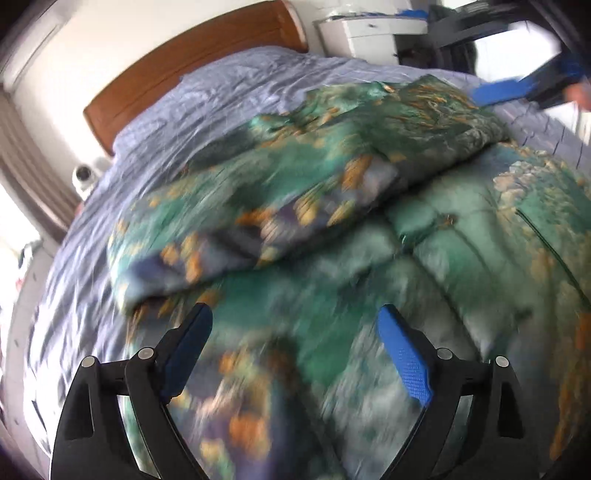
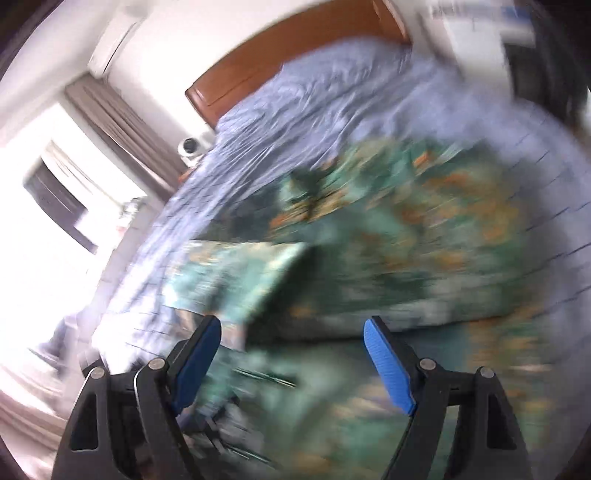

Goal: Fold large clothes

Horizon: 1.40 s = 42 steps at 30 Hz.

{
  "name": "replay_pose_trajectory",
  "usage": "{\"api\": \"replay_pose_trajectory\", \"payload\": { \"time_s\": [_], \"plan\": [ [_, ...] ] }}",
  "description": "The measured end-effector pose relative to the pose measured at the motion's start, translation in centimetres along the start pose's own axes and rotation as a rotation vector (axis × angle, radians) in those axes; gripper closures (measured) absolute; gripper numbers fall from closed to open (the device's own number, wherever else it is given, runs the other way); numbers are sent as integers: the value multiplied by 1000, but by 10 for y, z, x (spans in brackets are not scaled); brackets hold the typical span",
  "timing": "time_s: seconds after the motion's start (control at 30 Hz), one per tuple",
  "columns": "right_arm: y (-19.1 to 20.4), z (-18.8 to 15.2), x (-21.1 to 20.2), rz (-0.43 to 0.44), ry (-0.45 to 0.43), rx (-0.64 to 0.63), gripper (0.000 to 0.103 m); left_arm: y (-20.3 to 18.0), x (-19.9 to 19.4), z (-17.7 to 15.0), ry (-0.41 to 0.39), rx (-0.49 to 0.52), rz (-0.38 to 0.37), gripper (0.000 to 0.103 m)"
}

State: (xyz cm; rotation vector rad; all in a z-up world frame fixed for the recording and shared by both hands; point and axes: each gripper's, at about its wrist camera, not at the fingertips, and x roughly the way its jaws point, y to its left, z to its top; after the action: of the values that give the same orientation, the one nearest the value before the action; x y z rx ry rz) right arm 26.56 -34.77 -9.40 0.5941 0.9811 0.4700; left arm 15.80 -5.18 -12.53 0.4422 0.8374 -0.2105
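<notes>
On the bed (image 1: 192,122), seen from the left wrist, a large green garment (image 1: 461,258) with an orange and purple print lies spread across the pale blue sheet. One part of it is folded over the rest, running from nine o'clock up toward one o'clock. The left tool (image 1: 295,314) hangs above the near cloth at six o'clock, released, its jaws wide and nothing between them. At two o'clock the right tool (image 1: 496,92) shows as a blue pad, clear of the fabric as far as the view tells. A wooden headboard (image 1: 192,62) stands at eleven o'clock and a white cabinet (image 1: 369,33) at twelve.

From the right wrist, the picture is badly smeared. The right tool (image 2: 293,326) is also released and empty, over the garment (image 2: 424,251), which fills the middle and the three o'clock side. A folded flap with a pale edge lies at nine o'clock of centre.

Judging by this, one fold is laid and both tools are free between grasps. The next move calls for picking a fresh edge or corner, probably the near hem, pinching only the layers meant to travel, and carrying them over evenly so the padded cloth does not bunch.
</notes>
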Motion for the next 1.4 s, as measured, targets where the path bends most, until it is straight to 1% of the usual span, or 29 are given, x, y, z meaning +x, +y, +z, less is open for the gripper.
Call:
{"api": "replay_pose_trajectory", "payload": {
  "time_s": [0.07,0.13,0.2,0.23,0.27,0.3,0.37,0.43,0.5,0.57,0.6,0.63,0.67,0.7,0.73,0.77,0.83,0.87,0.9,0.93,1.0,1.03,1.1,1.13,1.17,1.23,1.27,1.3,1.4],
  "plan": [
    [4,4,32,21,52,29,21,20,-11,-12,10,-72,-13,11],
    [4,4,66,-13,111,52,22,32,-15,-22,10,-132,-13,11],
    [5,0,92,4,164,80,34,46,-20,-32,8,-188,-13,11],
    [8,-3,100,-18,181,78,56,54,-23,-36,7,-216,-14,11],
    [12,-2,103,-50,187,67,86,60,-25,-39,8,-235,-14,11],
    [17,1,101,-52,175,50,89,65,-27,-41,9,-253,-16,11],
    [32,16,85,-73,111,-34,89,75,-31,-41,2,-280,-25,11],
    [44,35,68,-137,26,-135,89,84,-34,-36,-13,-311,-41,11],
    [43,54,61,-206,-18,-184,89,89,-35,-34,-15,-334,-58,11],
    [33,64,68,-264,-15,-206,88,94,-32,-29,-7,-358,-81,11],
    [24,64,77,-302,5,-214,87,97,-27,-24,2,-371,-91,11],
    [13,59,89,-340,40,-218,80,101,-22,-20,24,-394,-109,11],
    [4,53,99,-369,75,-219,70,105,-19,-18,40,-410,-124,11],
    [-3,48,105,-381,101,-220,62,111,-16,-15,60,-431,-148,11],
    [-6,44,105,-379,109,-220,53,120,-13,-10,76,-460,-178,11],
    [-7,40,100,-363,101,-222,51,128,-11,-7,79,-474,-189,11],
    [-3,39,81,-374,59,-245,50,145,-10,7,72,-498,-209,11],
    [8,39,68,-413,9,-292,50,151,-10,14,70,-498,-213,10],
    [16,39,62,-429,-24,-327,50,156,-8,22,64,-494,-212,10],
    [33,39,52,-434,-78,-398,50,161,-3,33,49,-482,-204,10],
    [53,38,50,-378,-104,-487,50,162,10,50,41,-454,-186,10],
    [62,39,58,-322,-83,-528,50,161,25,59,42,-433,-176,10],
    [66,36,79,-284,-29,-555,50,157,50,66,57,-409,-161,13],
    [62,33,97,-284,9,-558,50,152,70,67,77,-394,-152,15],
    [55,30,113,-303,52,-550,50,150,87,66,103,-382,-141,20],
    [36,25,143,-343,116,-514,51,145,121,58,174,-375,-113,22],
    [31,24,148,-338,115,-499,51,144,136,50,195,-390,-119,21],
    [28,22,150,-334,100,-488,51,144,143,43,185,-411,-130,20],
    [27,21,151,-336,85,-462,51,143,145,41,161,-418,-121,19]
  ]
}}
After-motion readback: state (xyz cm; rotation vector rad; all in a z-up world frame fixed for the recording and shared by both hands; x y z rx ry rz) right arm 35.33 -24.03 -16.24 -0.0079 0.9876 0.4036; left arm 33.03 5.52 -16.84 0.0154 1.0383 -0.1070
